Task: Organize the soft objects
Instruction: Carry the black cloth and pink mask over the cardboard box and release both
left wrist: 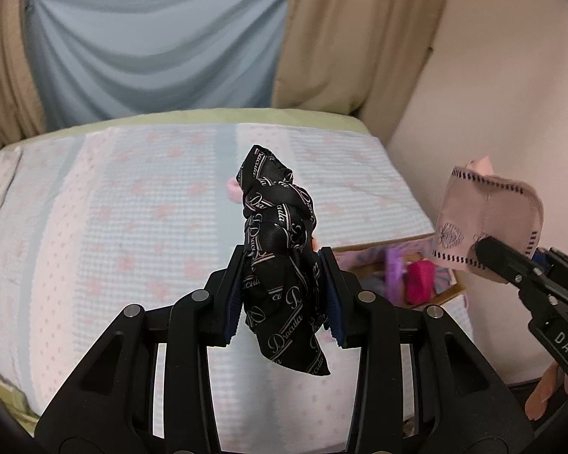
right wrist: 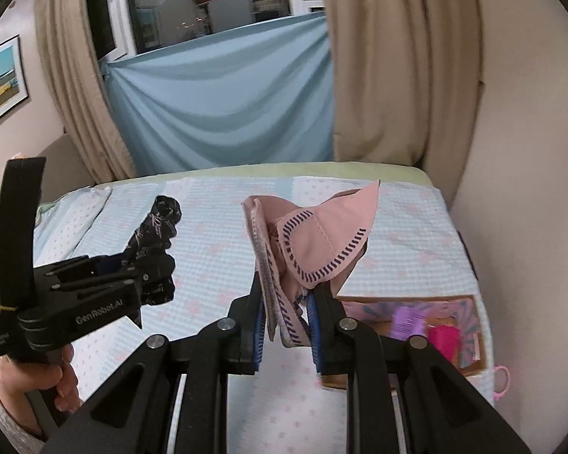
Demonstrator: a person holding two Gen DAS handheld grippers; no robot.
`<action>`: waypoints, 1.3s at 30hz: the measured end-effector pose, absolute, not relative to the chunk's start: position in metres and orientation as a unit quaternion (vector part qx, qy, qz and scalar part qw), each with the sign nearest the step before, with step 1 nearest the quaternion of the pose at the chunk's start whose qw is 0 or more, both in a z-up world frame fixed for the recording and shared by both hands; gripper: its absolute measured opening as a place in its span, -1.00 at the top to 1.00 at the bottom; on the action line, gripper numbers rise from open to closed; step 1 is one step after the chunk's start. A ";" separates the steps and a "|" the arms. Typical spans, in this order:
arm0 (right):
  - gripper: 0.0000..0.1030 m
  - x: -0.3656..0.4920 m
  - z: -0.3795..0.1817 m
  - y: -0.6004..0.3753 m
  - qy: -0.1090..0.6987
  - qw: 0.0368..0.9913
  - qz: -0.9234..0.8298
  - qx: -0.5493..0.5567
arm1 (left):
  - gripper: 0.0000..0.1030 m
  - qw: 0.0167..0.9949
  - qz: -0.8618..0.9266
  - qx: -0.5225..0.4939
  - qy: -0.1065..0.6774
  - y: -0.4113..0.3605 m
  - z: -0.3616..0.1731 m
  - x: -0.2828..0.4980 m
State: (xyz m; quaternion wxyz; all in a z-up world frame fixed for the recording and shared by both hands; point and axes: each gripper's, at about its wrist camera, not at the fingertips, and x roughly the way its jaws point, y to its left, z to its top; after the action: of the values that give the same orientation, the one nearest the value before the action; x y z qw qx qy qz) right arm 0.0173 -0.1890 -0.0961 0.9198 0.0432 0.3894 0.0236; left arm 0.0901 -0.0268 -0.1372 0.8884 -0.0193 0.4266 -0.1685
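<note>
My left gripper [left wrist: 284, 272] is shut on a black printed scarf [left wrist: 276, 227], which is twisted into a bundle and stands up between the blue pads; its tail hangs below them. The same gripper [right wrist: 147, 261] with the black scarf [right wrist: 159, 223] shows at the left of the right wrist view. My right gripper [right wrist: 286, 299] is shut on a folded pink cloth with dark stitching [right wrist: 318, 242], held above the bed. That pink cloth [left wrist: 488, 219] and the right gripper [left wrist: 484, 249] appear at the right edge of the left wrist view.
Below lies a bed [left wrist: 113, 227] with a light blue and pink patterned cover. An open cardboard box [right wrist: 409, 299] with purple and magenta items sits at its right edge by the wall. Beige curtains [right wrist: 390, 75] and a blue sheet [right wrist: 223, 113] hang behind. A hand [right wrist: 60, 382] holds the left gripper.
</note>
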 end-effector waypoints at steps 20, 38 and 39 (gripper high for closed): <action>0.65 0.030 -0.172 -0.370 0.494 0.863 -0.048 0.096 | 0.35 0.826 -0.228 0.025 0.515 -0.220 -0.231 0.119; 0.65 0.072 -0.305 -0.398 0.603 0.792 0.007 0.102 | 0.34 0.735 -0.201 0.082 0.642 -0.270 -0.370 0.171; 0.65 0.075 -0.307 -0.400 0.604 0.791 0.007 0.103 | 0.24 0.733 -0.202 0.083 0.645 -0.271 -0.373 0.174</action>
State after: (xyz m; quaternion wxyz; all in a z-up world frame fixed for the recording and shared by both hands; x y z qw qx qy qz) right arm 0.0748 -0.3999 -0.3069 0.7905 0.1028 0.6037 0.0069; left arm 0.1738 -0.2708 -0.3728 0.7326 0.0827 0.6446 -0.2024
